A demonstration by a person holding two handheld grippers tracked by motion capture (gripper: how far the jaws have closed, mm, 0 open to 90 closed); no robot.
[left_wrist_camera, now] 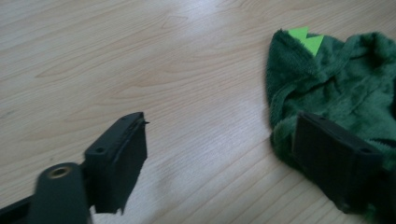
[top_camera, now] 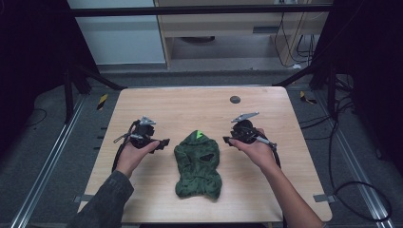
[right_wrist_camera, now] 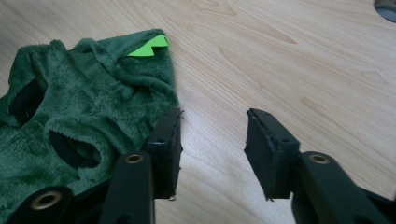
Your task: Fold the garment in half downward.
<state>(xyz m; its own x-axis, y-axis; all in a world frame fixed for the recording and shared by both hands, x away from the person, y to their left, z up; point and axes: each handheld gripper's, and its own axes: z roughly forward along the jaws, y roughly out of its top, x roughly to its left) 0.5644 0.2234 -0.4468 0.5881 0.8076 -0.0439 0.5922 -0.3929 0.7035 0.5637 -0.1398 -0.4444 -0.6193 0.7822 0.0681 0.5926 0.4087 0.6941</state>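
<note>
A dark green fleece garment with bright green spikes at its hood lies crumpled in the middle of the wooden table. My left gripper hovers just left of it, open, with bare wood between its jaws; in the left gripper view the garment lies behind the right jaw. My right gripper hovers just right of it, open and holding nothing. In the right gripper view the garment lies beside the left jaw, with dark sleeve openings showing.
A small dark round disc is set in the table near its far edge; it also shows as a grey spot at the top corner. Black frame legs and cables stand on the floor around the table.
</note>
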